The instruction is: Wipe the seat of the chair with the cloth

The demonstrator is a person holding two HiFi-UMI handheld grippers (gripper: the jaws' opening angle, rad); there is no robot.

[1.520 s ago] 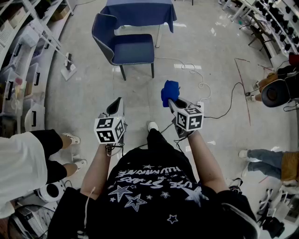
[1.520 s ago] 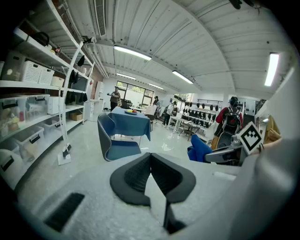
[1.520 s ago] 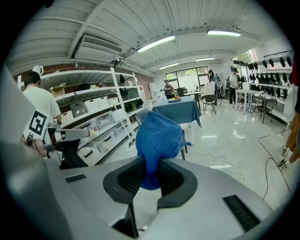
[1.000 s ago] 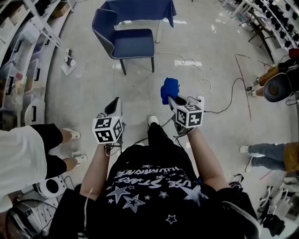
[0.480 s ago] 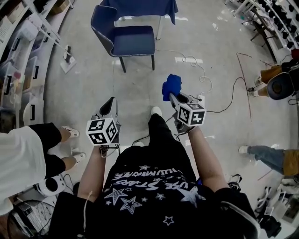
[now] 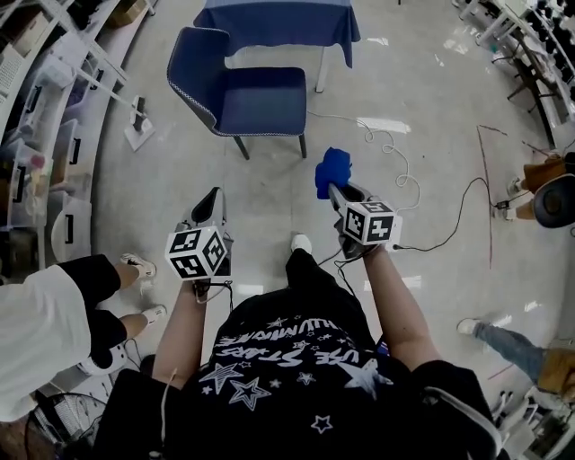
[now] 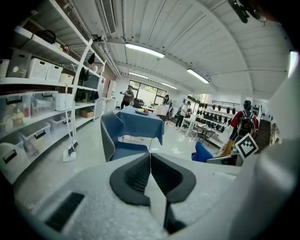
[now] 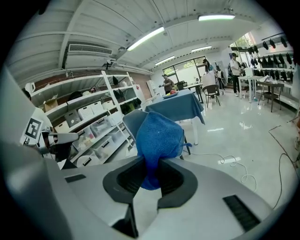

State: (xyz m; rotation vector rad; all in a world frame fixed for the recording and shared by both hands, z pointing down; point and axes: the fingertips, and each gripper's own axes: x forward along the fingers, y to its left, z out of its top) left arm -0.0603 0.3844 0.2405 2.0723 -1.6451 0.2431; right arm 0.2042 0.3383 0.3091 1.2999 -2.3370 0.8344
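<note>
A dark blue chair point(image 6: 247, 96) stands ahead on the grey floor, its seat point(image 6: 267, 102) bare, also seen in the left gripper view as the chair point(image 7: 117, 140). My right gripper point(image 6: 334, 189) is shut on a bunched blue cloth point(image 6: 331, 171), held in the air well short of the chair. In the right gripper view the cloth point(image 8: 158, 138) bulges out between the jaws. My left gripper point(image 6: 213, 203) is shut with nothing in it, level with the right one and to its left; its jaws meet in the left gripper point(image 7: 150, 161).
A table with a blue cover point(image 6: 278, 20) stands just behind the chair. A white cable point(image 6: 395, 162) snakes over the floor at right. Shelves with bins point(image 6: 40, 108) line the left side. A person in white point(image 6: 45, 332) stands at my left; another person's legs point(image 6: 512, 346) at right.
The view has shifted so the chair sits slightly lower and closer. Both grippers keep their hold and spacing; the left one dropped a little in the frame.
</note>
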